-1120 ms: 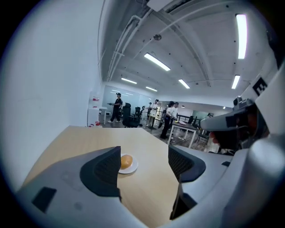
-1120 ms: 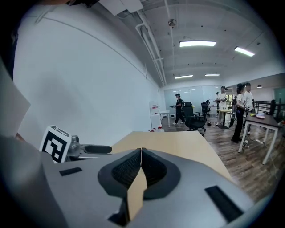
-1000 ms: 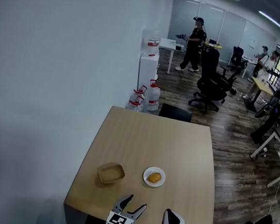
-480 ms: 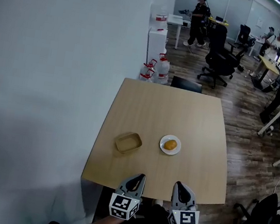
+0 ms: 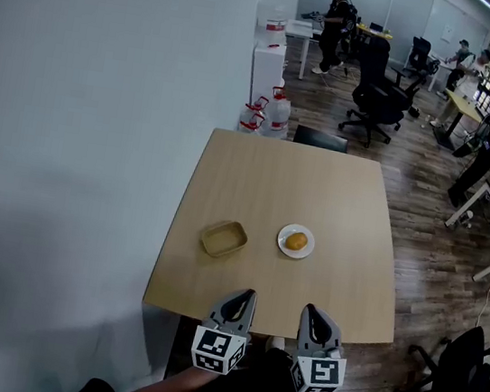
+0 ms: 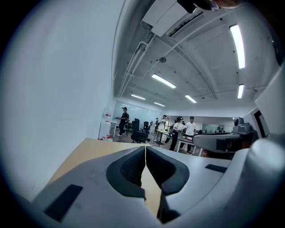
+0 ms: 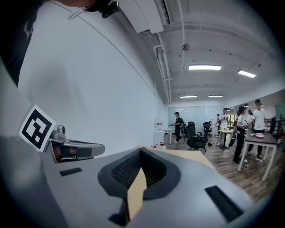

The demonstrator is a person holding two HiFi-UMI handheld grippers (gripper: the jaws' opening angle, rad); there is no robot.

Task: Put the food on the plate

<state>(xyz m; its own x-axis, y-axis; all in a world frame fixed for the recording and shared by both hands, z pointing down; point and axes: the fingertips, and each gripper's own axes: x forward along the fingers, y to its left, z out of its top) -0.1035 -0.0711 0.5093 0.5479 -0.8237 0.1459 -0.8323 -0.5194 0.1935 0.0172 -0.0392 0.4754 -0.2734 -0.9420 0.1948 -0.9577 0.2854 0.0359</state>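
Since the food point(image 5: 296, 240) — a small golden, roundish piece, perhaps a bun — already sits on the white plate point(image 5: 283, 243) just right of centre on the bench point(image 5: 257, 174), you have little left to grip. Your left hand-held gripper point(image 5: 246, 295) and right hand-held gripper point(image 5: 309, 309) are both closed on nothing, low in the frame at the bench's near edge. If you reseat it, expect it to be light, soft and easily dented — pinch gently across its widest sides, and mind that the plate may slide.

Left tongs point(image 5: 249, 294) and right tongs point(image 5: 308, 308) side by side, jaws seemingly together (empty).
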